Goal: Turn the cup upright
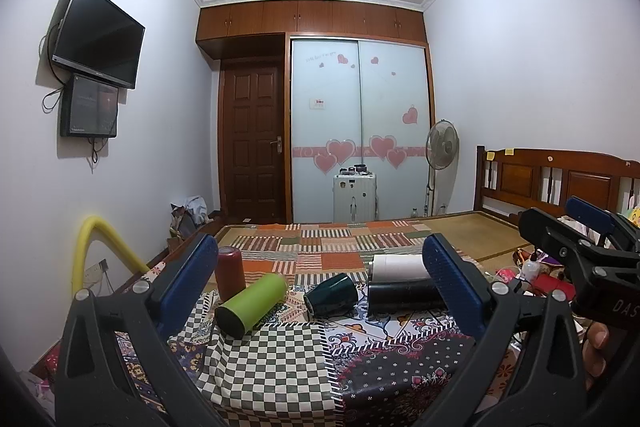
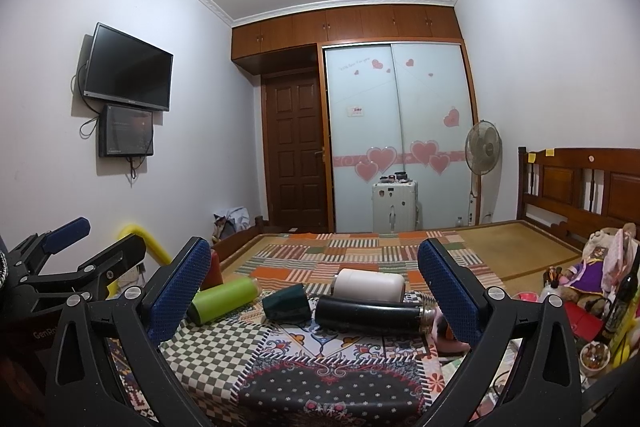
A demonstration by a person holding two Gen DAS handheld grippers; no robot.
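Note:
Several cups lie on their sides on a patchwork cloth (image 1: 280,367): a green tumbler (image 1: 250,305), a dark green cup (image 1: 330,295), a black flask (image 1: 404,295) and a white cup (image 1: 398,265). A dark red cup (image 1: 230,273) stands upright at the left. They also show in the right wrist view: green tumbler (image 2: 224,297), dark green cup (image 2: 286,303), black flask (image 2: 368,311), white cup (image 2: 370,285), red cup (image 2: 212,269). My left gripper (image 1: 320,275) is open and empty, short of the cups. My right gripper (image 2: 314,275) is open and empty too.
The cloth covers a bed with a wooden headboard (image 1: 560,183) at the right. Toys and bottles (image 2: 592,279) crowd the right side. A yellow foam tube (image 1: 100,247) stands at the left. The right gripper shows in the left view (image 1: 580,239), the left one in the right view (image 2: 64,255).

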